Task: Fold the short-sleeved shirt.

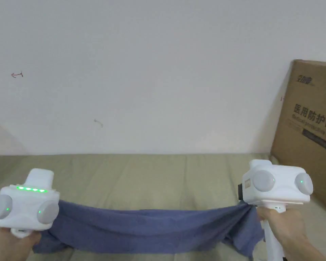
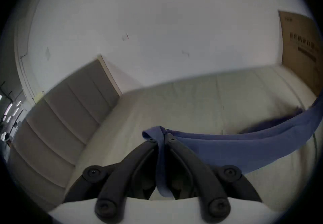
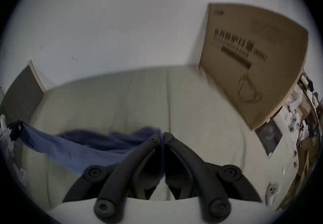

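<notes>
The olive bed (image 1: 152,173), its cover creased in soft lengthwise lines, is carrying the blue short-sleeved shirt (image 1: 148,231), which is sagging between both hands, lifted above it. The fold seems mid-way; next the limp jersey needs lowering flat with its edges even. The left gripper (image 2: 163,137) and right gripper (image 3: 162,136) are each pinching cloth between pressed jaws.

A cardboard box (image 1: 310,136) stands at three o'clock on the olive mattress (image 1: 142,180), against the white wall (image 1: 142,68).
</notes>
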